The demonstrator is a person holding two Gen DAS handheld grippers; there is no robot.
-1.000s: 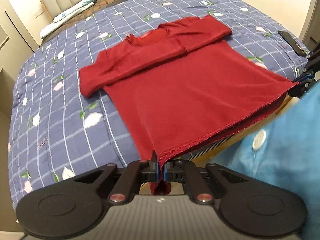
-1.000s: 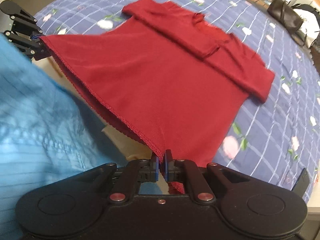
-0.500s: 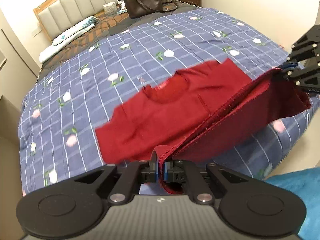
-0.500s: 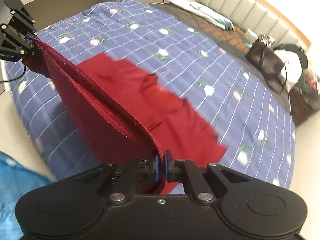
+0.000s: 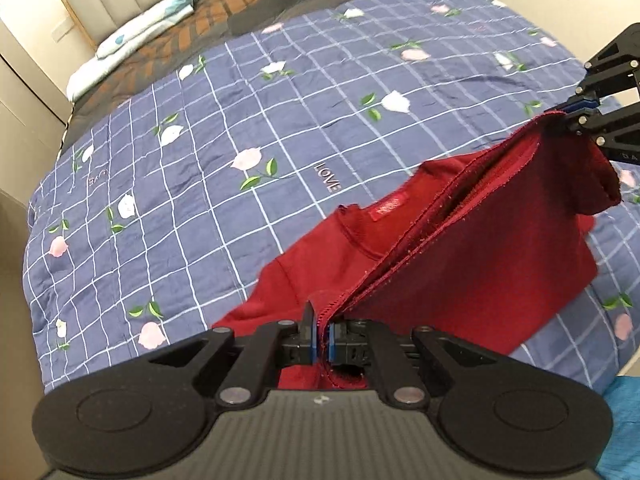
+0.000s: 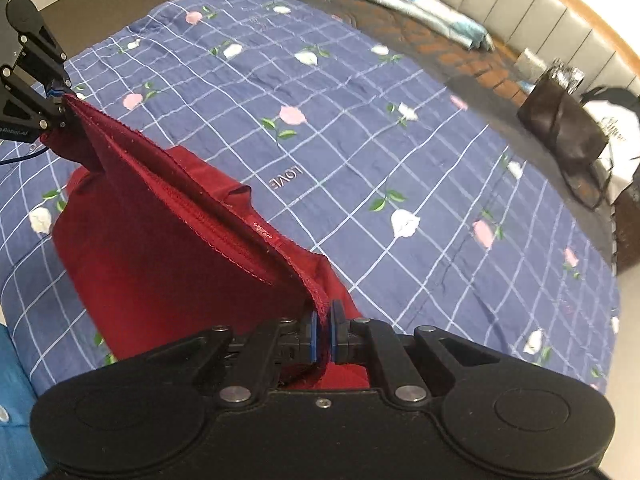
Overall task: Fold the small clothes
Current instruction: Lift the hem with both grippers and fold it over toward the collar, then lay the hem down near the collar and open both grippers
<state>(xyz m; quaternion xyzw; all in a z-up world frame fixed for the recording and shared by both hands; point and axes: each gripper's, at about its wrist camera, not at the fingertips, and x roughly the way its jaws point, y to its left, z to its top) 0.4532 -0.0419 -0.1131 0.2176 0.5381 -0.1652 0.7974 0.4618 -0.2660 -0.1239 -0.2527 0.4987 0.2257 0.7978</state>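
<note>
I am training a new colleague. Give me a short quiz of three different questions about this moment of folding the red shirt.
1. True or false: both grippers are shut on the hem of the red shirt.
2. Multiple choice: where is the shirt's neck label? A) hidden under the fold B) visible at the collar C) held by a gripper
3. Fill in: the word stitched on the blue quilt near the collar is ____.

Key
1. True: the left gripper and the right gripper each pinch one hem corner.
2. B
3. LOVE
</note>
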